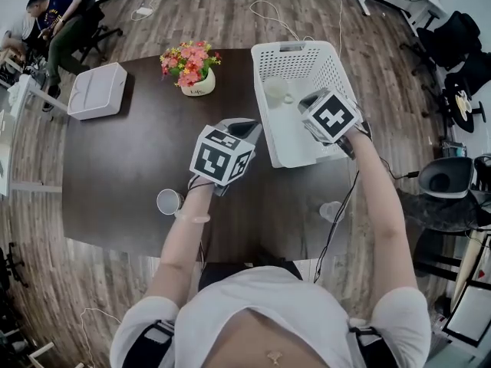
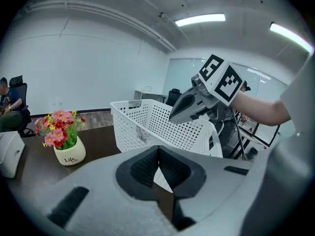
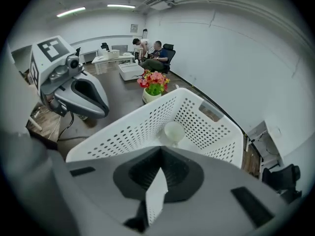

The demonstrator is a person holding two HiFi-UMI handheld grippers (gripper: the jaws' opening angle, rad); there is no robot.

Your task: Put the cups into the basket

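A white perforated basket [image 1: 323,66] stands at the table's right side, with one pale cup [image 1: 276,90] upright inside it; the right gripper view shows that cup [image 3: 173,130] against the basket's wall [image 3: 133,129]. My right gripper [image 1: 308,102] hovers over the basket's near half, shut and empty [image 3: 161,154]. My left gripper [image 1: 247,131] is held above the table just left of the basket, jaws together with nothing in them [image 2: 158,151]. A white cup [image 1: 169,202] lies on the dark table near my left forearm. A clear cup [image 1: 330,211] stands near the front edge by my right arm.
A flower pot [image 1: 192,71] stands at the back of the dark table [image 1: 123,159], left of the basket. A white box [image 1: 98,90] sits on the far left corner. A seated person [image 1: 54,21] and office chairs [image 1: 453,41] surround the table.
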